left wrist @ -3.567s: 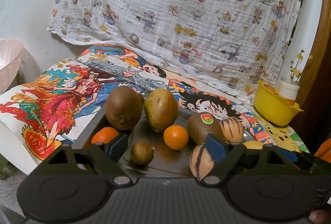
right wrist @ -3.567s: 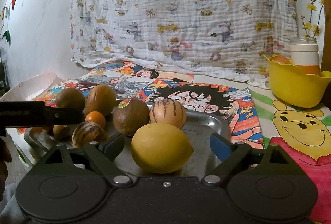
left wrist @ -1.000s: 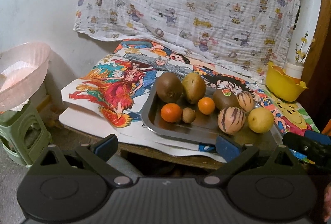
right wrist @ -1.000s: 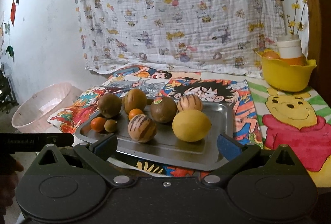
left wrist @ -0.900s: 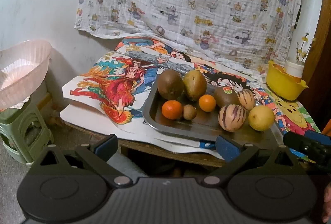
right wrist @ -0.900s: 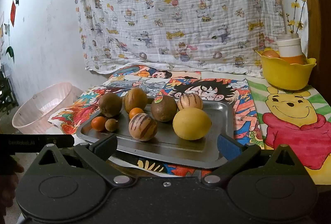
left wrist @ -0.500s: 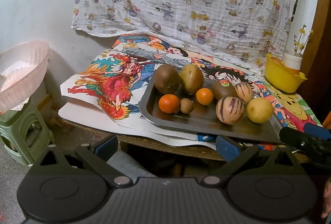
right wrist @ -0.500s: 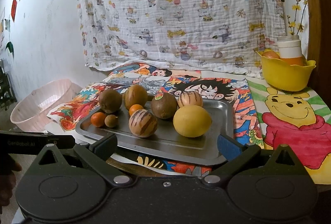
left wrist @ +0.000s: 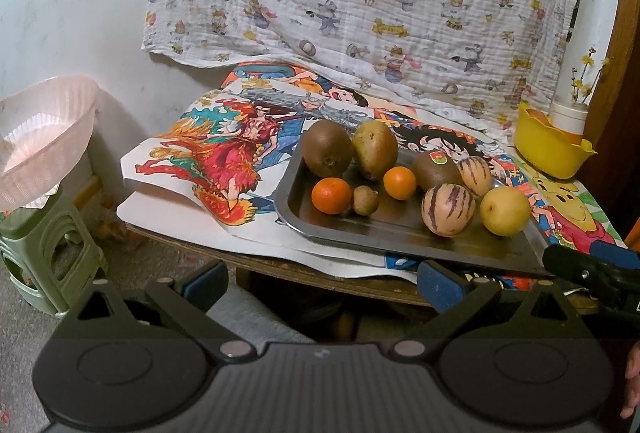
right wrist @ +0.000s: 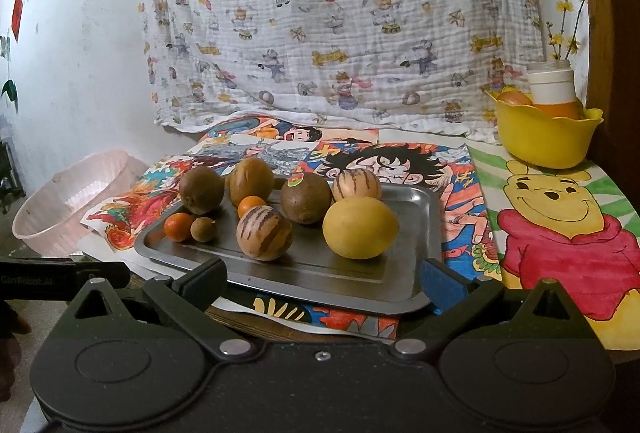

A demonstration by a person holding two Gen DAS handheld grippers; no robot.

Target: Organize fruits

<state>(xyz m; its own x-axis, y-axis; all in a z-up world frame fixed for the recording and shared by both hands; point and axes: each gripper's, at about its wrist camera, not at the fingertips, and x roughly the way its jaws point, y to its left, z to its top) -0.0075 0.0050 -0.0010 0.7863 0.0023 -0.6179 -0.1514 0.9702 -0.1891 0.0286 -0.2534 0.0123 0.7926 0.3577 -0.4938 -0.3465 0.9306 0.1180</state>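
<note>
A steel tray (left wrist: 400, 233) (right wrist: 416, 209) on the table holds several fruits: a yellow lemon (left wrist: 505, 210) (right wrist: 360, 228), two striped melons (left wrist: 449, 209) (right wrist: 264, 231), brown kiwis (left wrist: 327, 148) (right wrist: 201, 190), two small oranges (left wrist: 331, 195) (right wrist: 178, 227) and a pear-like fruit (left wrist: 375, 149) (right wrist: 251, 176). My left gripper (left wrist: 322, 283) hangs open below the table's front edge, holding nothing. My right gripper (right wrist: 324, 281) is open just before the tray's near rim, empty.
A yellow bowl (left wrist: 552, 153) (right wrist: 544, 135) with a jar stands at the back right. A pink basket (left wrist: 40, 145) (right wrist: 68, 201) rests on a green stool (left wrist: 44, 257) left of the table. A printed cloth hangs on the wall behind. Cartoon posters cover the table.
Both grippers have pulled back from the tray since 3.6 s ago, staying open. Over the last second the left view drifted slightly closer; the fruits have not moved.
</note>
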